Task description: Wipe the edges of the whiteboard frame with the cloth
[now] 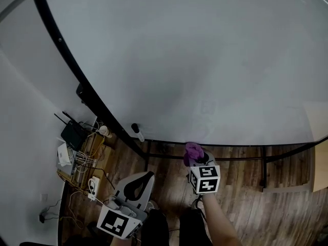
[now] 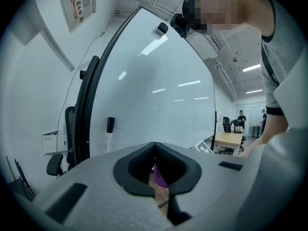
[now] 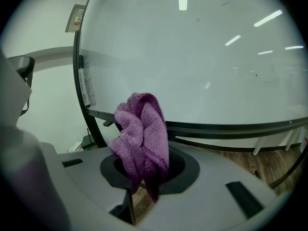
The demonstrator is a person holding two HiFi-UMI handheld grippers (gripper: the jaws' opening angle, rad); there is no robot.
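Head view, with both gripper views. A large whiteboard [image 1: 195,60] fills most of the field. Its pale surface is bare, and ceiling lights are mirrored in it as bright streaks. It is bounded by a thin black frame [image 1: 87,94], whose left edge and bottom edge meet at a lower left corner above the floor. A marker [image 1: 137,132] with a black cap is fixed upright on the board just beside that corner.

The purple cloth [image 1: 193,151] is held bunched in the right gripper [image 1: 197,159], whose jaws are closed on its lower folds. The rest of the cloth stands up above the jaw tips. It is seen just below the bottom frame edge, near the left corner. Contact with the frame cannot be confirmed.

The left gripper [image 1: 143,179] is held lower and to the left, well apart from the board. Its jaw tips are brought together with nothing gripped. A strip of purple is visible only through the gap behind them.

A dark wooden floor [image 1: 241,199] lies under the board. A router [image 1: 74,135] and tangled cables are gathered against the white wall [image 1: 25,137] at left. In the left gripper view, a poster [image 2: 77,4] is hung high on the wall, and a wooden desk [image 2: 230,139] is seen beyond the board's far edge.
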